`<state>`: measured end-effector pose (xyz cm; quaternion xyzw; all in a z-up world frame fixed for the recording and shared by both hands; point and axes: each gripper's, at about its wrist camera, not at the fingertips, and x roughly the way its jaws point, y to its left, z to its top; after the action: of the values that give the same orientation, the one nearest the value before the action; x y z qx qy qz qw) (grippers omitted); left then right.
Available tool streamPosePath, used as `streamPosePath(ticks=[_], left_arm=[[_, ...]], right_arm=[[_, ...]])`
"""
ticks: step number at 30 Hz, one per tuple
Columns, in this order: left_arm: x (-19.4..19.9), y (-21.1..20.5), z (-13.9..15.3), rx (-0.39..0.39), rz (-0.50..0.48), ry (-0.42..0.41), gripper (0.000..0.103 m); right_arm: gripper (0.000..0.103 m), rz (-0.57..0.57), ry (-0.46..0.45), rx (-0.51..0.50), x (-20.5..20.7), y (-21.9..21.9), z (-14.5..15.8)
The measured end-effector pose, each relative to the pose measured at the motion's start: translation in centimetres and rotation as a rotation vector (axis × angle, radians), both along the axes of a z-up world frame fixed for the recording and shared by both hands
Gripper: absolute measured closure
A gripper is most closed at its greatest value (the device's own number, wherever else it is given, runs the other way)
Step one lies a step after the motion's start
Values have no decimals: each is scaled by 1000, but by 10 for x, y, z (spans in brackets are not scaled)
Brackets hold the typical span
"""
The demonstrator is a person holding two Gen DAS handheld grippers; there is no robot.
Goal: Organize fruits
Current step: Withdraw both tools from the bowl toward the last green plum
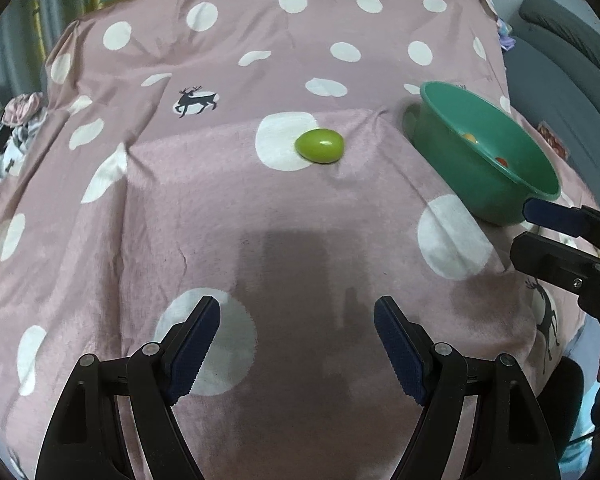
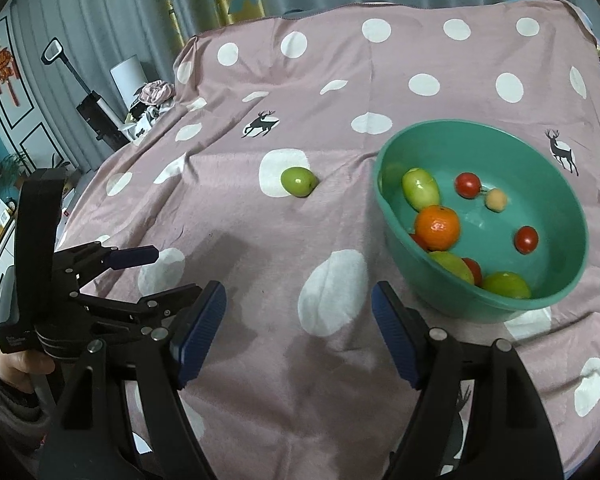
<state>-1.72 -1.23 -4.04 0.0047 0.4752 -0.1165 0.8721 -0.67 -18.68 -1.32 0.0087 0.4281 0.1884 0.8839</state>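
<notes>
Surface: a table draped in a soft pink cloth (image 1: pixel 300 216) printed with white dots and small deer, loosely laid and creased; grey curtains are seen behind it. Landmark: a green bowl (image 2: pixel 556 184), set on the cloth and already stocked with an orange (image 2: pixel 437 227), several red cherry tomatoes (image 2: pixel 526 239), pale green fruits (image 2: pixel 420 187) and one small peach-coloured piece. Outstanding item: a single green fruit (image 1: pixel 320 146), lying on a white dot just left of the bowl, apart from it and untouched. Left gripper (image 1: pixel 296 344): jaws spread wide, nothing held, kept well short of the fruit. Right gripper (image 2: pixel 298 328): likewise spread wide and empty, placed near the bowl's near rim. Risks noted: the fruit is smooth, rounded and glossy, so it is judged likely to squirt from the pads if closed on off-centre; the slack cloth may be pinched or dragged with it; the light bowl may be nudged or tipped by either gripper.
</notes>
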Motion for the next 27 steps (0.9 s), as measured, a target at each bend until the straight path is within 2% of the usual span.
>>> streamPosePath(ticks=[17,27], left_arm=[[4,23,-7,-102,7,-4,23],[2,26,-10,-141,-28,-13,23]], right_arm=[[27,11,33,-33,21,28,-9],[27,21,48,-51,30,40,-15]])
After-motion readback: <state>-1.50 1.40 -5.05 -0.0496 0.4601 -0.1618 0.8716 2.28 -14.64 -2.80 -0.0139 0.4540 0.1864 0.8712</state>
